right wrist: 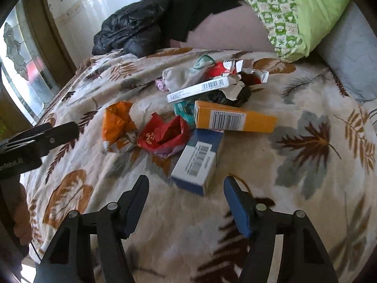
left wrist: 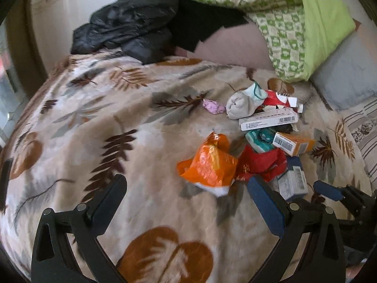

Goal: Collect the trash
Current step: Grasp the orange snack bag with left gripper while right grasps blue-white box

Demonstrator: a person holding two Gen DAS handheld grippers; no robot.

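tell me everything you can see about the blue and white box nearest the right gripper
The blue and white box looks like thin cardboard, a small carton with a barcode label facing up. It seems intact, lying flat on the leaf-print blanket, its far end tucked under the orange box. The red bag lies against its left side. Neither gripper touches it.

the blanket (left wrist: 94, 118) lies bare along its left side and near edge. trash crowds the right: orange bag (left wrist: 209, 162), red bag (left wrist: 259, 165), boxes (right wrist: 198, 162). black jacket (left wrist: 124, 33) blocks the far edge.
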